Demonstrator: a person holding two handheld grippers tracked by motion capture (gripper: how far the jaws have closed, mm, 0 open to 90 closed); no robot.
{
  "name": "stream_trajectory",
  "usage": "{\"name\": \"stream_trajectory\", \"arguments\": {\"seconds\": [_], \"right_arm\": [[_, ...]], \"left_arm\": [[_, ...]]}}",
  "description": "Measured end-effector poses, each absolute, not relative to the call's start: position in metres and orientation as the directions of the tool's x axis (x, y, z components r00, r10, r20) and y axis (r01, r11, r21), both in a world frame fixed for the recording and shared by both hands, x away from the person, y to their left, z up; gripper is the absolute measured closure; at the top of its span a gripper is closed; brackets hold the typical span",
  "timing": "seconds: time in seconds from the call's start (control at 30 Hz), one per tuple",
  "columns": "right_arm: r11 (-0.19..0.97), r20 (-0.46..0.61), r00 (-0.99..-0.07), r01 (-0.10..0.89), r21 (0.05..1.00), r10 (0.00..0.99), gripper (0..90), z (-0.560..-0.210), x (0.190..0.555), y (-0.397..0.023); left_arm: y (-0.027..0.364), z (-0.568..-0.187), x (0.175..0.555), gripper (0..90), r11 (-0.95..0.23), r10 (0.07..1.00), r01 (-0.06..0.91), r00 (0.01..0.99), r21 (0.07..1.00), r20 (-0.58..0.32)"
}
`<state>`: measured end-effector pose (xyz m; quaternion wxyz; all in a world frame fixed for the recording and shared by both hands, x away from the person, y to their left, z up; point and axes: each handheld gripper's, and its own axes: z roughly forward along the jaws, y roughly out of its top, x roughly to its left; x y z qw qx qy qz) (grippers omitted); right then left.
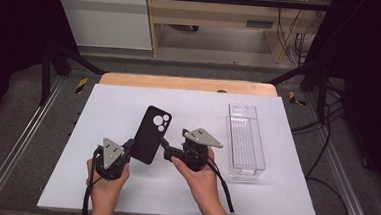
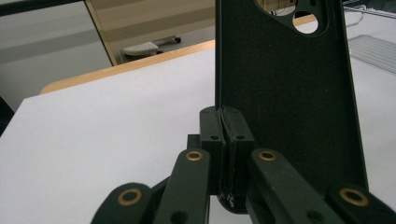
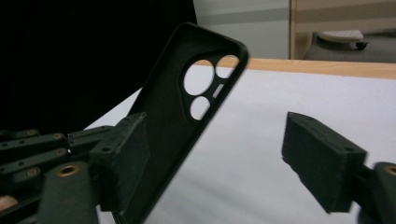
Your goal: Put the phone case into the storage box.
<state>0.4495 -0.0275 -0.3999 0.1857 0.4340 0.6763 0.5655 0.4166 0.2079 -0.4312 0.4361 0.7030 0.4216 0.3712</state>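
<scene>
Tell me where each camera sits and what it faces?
High view: above the table's near side, looking down; both hands, left claw, right claw.
Left gripper view: rides that claw, clamped on the black plastic phone case.
Right gripper view: rides that claw, jaws apart.
All share the case.

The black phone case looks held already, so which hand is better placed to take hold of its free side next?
Probably the right. The left gripper is shut on the phone case edge, holding it up. The right gripper is open beside it, jaws either side of the free edge.

Black phone case (image 1: 151, 134), apparently left-gripped
</scene>
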Motion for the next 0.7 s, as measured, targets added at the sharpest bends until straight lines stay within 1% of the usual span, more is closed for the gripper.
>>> {"name": "stream_trajectory", "arguments": {"seconds": [0.17, 0.33, 0.43, 0.53, 0.7], "right_arm": [[-0.039, 0.279, -0.546, 0.409, 0.912, 0.790, 43.2, -0.398, 0.458, -0.019], [-0.052, 0.315, -0.534, 0.449, 0.892, 0.784, 54.1, -0.402, 0.468, -0.017], [-0.032, 0.309, -0.541, 0.461, 0.887, 0.782, 58.5, -0.406, 0.472, -0.014], [-0.044, 0.321, -0.539, 0.463, 0.885, 0.779, 63.7, -0.408, 0.474, -0.013], [-0.072, 0.346, -0.529, 0.471, 0.879, 0.775, 69.4, -0.408, 0.477, -0.017]], "left_arm": [[0.207, -0.430, 0.415, 88.2, -0.274, 0.916, 0.253, 0.361, 0.928, 0.172], [0.206, -0.431, 0.415, 88.2, -0.276, 0.915, 0.253, 0.365, 0.927, 0.173], [0.205, -0.431, 0.414, 88.2, -0.284, 0.912, 0.250, 0.367, 0.926, 0.181], [0.205, -0.430, 0.414, 88.2, -0.286, 0.912, 0.247, 0.366, 0.926, 0.184], [0.203, -0.430, 0.413, 88.2, -0.293, 0.910, 0.242, 0.367, 0.925, 0.192]]}}
